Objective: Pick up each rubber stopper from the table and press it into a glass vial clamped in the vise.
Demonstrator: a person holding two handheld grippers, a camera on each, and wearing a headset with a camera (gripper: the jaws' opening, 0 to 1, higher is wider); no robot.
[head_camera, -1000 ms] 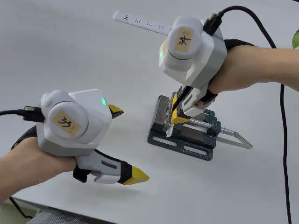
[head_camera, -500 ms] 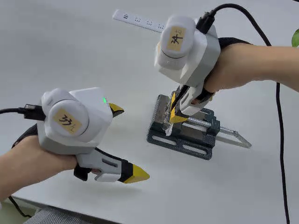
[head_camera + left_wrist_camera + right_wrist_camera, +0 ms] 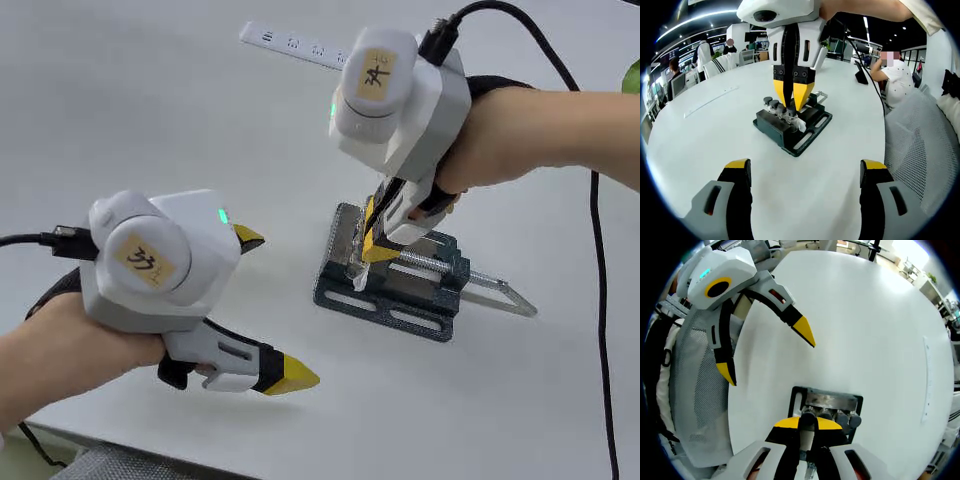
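Sitting between the two yellow tips at the lower centre of the right gripper view: one dark rubber stopper [image 3: 807, 418], at the mouth of the end vial in a short row of glass vials [image 3: 840, 418]. The row is clamped upright in a dark vise [image 3: 832, 400]. The other vials carry dark tops.

Right gripper [image 3: 373, 252]: right of centre in the head view, pointing steeply down onto the vise. Fingers drawn close together with a narrow slot between them, closed on the stopper. Tips down at the end vial's mouth. The same pose appears at the upper centre of the left gripper view, with the yellow tips on the row of vials.

Left gripper [image 3: 270, 306]: lower left of the head view, held in a hand above the table, well apart from the vise. Fingers spread wide — nothing between them, touching nothing. Its own view shows both yellow-capped fingers [image 3: 737, 165] at the bottom, with bare tabletop in the gap.

Vise: sits flat on a white table [image 3: 150, 120], its thin metal handle [image 3: 505, 297] sticking out toward the right of the head view.

Surroundings:
- White power strip [image 3: 295, 45] at the top of the head view, beyond the vise.
- Black cable [image 3: 603, 300] running down the right edge from the right gripper.
- Grey mesh chair [image 3: 920, 145] at the right of the left gripper view, beside the table.
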